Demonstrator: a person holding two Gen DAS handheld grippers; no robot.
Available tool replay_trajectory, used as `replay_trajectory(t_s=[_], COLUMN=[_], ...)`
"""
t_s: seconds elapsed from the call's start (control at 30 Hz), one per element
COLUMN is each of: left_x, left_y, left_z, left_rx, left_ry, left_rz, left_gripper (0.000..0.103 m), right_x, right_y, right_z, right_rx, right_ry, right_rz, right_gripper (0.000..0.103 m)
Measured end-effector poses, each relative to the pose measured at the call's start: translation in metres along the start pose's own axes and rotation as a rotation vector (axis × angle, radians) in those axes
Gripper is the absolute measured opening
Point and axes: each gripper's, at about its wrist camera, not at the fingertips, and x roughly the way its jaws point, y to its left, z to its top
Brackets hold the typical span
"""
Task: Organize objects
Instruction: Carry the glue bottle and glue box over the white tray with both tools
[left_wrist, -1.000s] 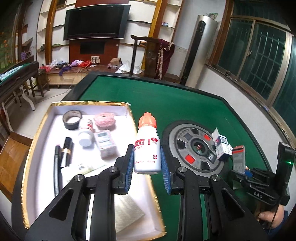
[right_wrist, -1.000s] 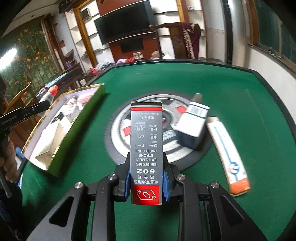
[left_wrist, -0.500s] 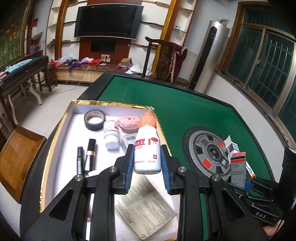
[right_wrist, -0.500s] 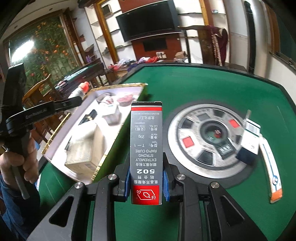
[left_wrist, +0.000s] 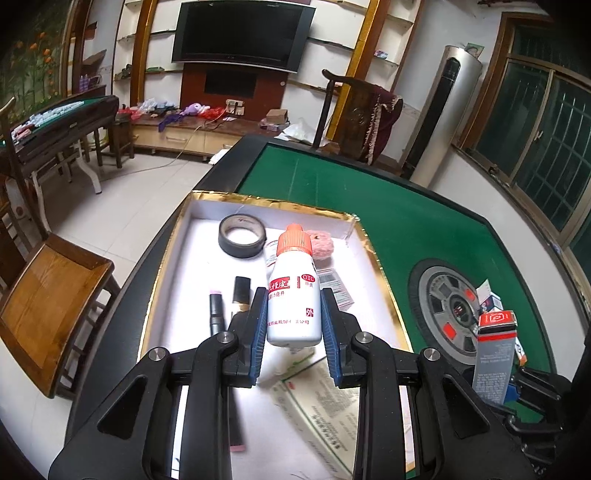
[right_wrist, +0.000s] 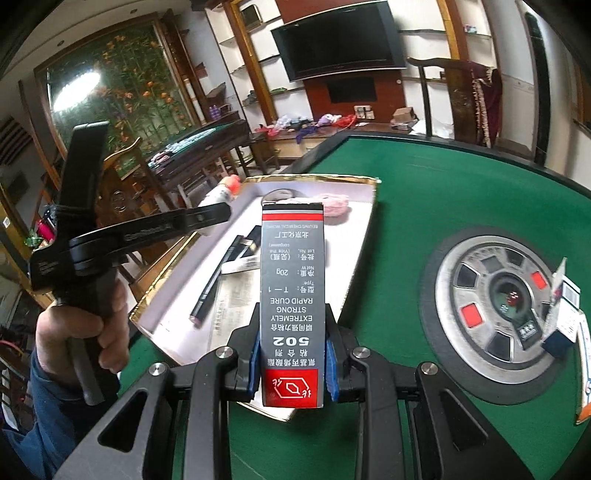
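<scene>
Both grippers have swung left since a second ago: the white gold-rimmed cardboard tray (left_wrist: 373, 254), earlier off to the side, now sits under both views.

Left gripper (left_wrist: 293, 317): blue pads pinching the small white plastic bottle with orange cap (left_wrist: 293, 291), upright, held above the tray. Right gripper (right_wrist: 291, 354): pads pressed on the grey-and-red "502" glue carton (right_wrist: 291, 295), print upside down to us, its far end over the tray's near-right part.

Nearest in the tray we see a printed paper leaflet (left_wrist: 325, 398), then a black lipstick tube (left_wrist: 241, 291) beside a dark pink-tipped stick (left_wrist: 216, 310), a small grey printed box (left_wrist: 334, 288), then a black tape roll (left_wrist: 242, 236) and a pink fuzzy puff (left_wrist: 321, 243) by the far wall.

Surface is a green felt mahjong table (right_wrist: 443, 206) with a black rim; its round grey centre dial with red buttons (right_wrist: 491, 310) lies right of the tray, with a small blue-and-white box (right_wrist: 565, 317) on its right edge.

Further back: tiled floor, a wooden chair (left_wrist: 48, 306), a second mahjong table, a dark wall TV (left_wrist: 242, 35) and a tall grey floor-standing air conditioner (left_wrist: 439, 114).

Hand pose: the bare left hand (right_wrist: 81, 332) is fisted round its gripper's black handle, with a blue sleeve below. Both grippers are angled downward.
</scene>
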Motion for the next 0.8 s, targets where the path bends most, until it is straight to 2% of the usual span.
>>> replay_trajectory(t_s=[0.37, 0.8], left_x=[0.01, 0.017], left_y=[0.018, 0.022], left_z=[0.001, 0.001], left_rx=[-0.022, -0.015], left_ry=[0.027, 0.053], left_rz=[0.031, 0.042], left_gripper=[0.027, 0.027], right_x=[0.015, 0.023], right_y=[0.013, 0.023], right_z=[0.0, -0.002], right_rx=[-0.011, -0.022], right_ry=[0.028, 0.047], right_rz=[0.029, 0.042], right_gripper=[0.026, 0.026])
